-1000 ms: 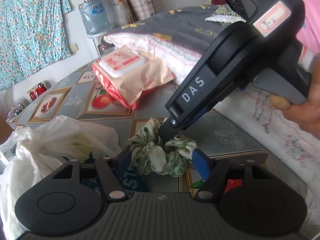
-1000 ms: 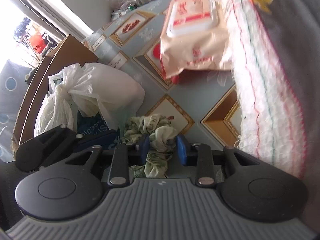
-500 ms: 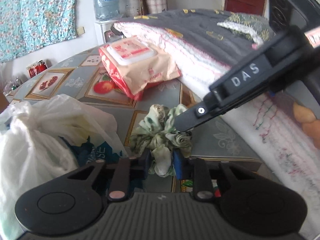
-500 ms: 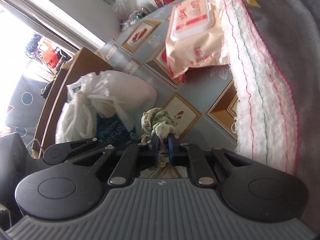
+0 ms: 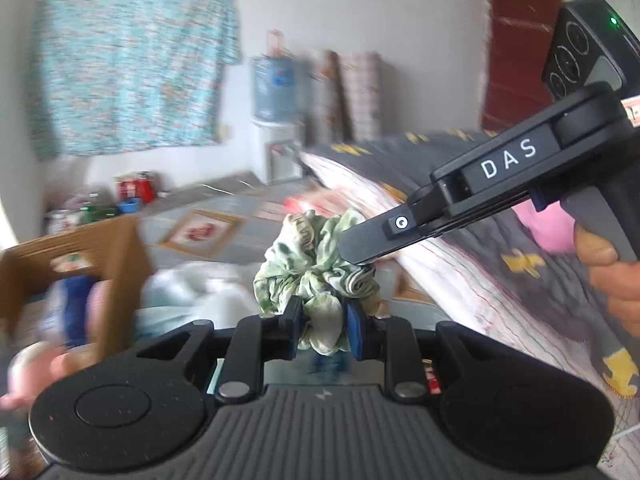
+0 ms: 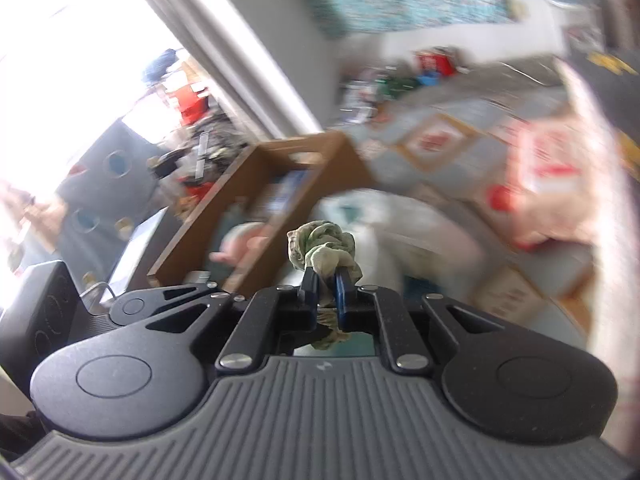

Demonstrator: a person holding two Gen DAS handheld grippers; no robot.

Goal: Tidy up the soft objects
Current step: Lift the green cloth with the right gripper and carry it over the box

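Beyond the blurred cardboard box (image 6: 256, 208), the green scrunchie (image 5: 316, 252) hangs off the worktop, pinched at once by the left hand-held gripper (image 5: 322, 330) below and the right hand-held gripper (image 6: 327, 292) alongside.

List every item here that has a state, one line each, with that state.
green scrunchie: lifted off the table, gripped at two spots.
left gripper: shut on the scrunchie's lower fold.
right gripper: shut on the scrunchie's other side.
brown box: open-topped, with things inside, too blurred to name.
white plastic bag: lying on the table, bunched.
wipes pack: blurred; lid state unclear.
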